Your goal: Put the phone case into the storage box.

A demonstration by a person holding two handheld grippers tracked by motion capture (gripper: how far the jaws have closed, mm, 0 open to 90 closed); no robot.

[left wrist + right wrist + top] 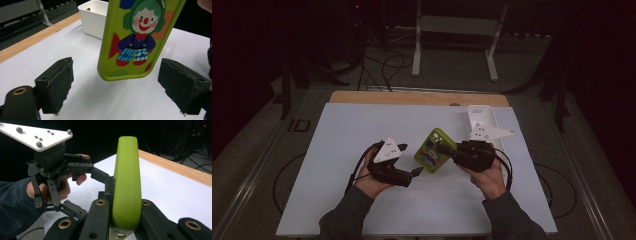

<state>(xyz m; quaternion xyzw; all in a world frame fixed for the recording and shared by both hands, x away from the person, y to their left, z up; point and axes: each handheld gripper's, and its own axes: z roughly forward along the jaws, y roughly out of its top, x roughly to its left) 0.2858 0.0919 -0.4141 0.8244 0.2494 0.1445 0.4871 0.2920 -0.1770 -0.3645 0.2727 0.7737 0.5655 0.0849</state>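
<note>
A lime-green phone case with a cartoon clown printed on it is held up over the white table sheet. My right gripper is shut on one end of it, its jaws clamping the case's thin edge from both sides. From the left, my left gripper comes up to the case's free end. In the left gripper view that gripper stands open, with the rounded end of the case hanging between the two jaws and clear of both pads. A hand holds it in the right gripper view.
A white plastic bin sits at the table's far right, behind the right hand, and shows again behind the case. The white sheet covers a wooden tabletop. Cables and a white stand lie on the floor beyond.
</note>
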